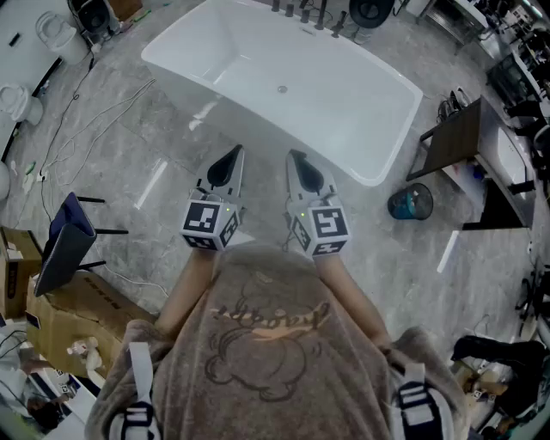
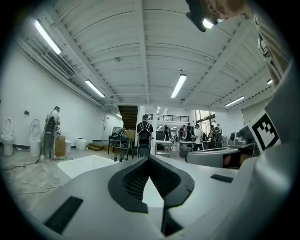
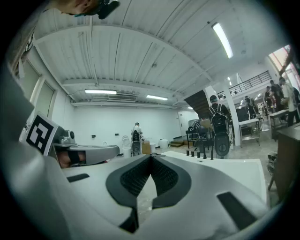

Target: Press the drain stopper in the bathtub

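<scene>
Grey marbled floor (image 1: pixel 155 146) spreads around a white freestanding bathtub (image 1: pixel 344 103), which sits at an angle in the upper part of the head view. Its drain stopper (image 1: pixel 282 88), a small round metal disc, lies on the bottom of the tub near the middle, and nothing touches it. Dark tap fittings (image 1: pixel 302 12) stand along the far rim.

Held side by side above the floor on the near side of the tub, the left hand-held gripper (image 1: pixel 234 156) and the right hand-held gripper (image 1: pixel 297 160) both point toward it, well short of the stopper. Each one's jaws are pressed together: in its own view the ribbed black pads meet at the tips, with only a narrow triangular gap behind them and nothing between them. The marker cubes ride just behind the jaws, close to the person's brown shirt (image 1: pixel 266 361).

Loose cables (image 1: pixel 86 129) trail across the floor to the left of the tub, white toilets (image 1: pixel 19 101) stand at the left edge, and a cardboard box (image 1: pixel 77 309) sits at lower left. A round bluish bin (image 1: pixel 410 204) stands just beside the tub's right end. In the gripper views, people with backpacks (image 2: pixel 144 133) stand far off under long ceiling lights (image 2: pixel 179 86).
</scene>
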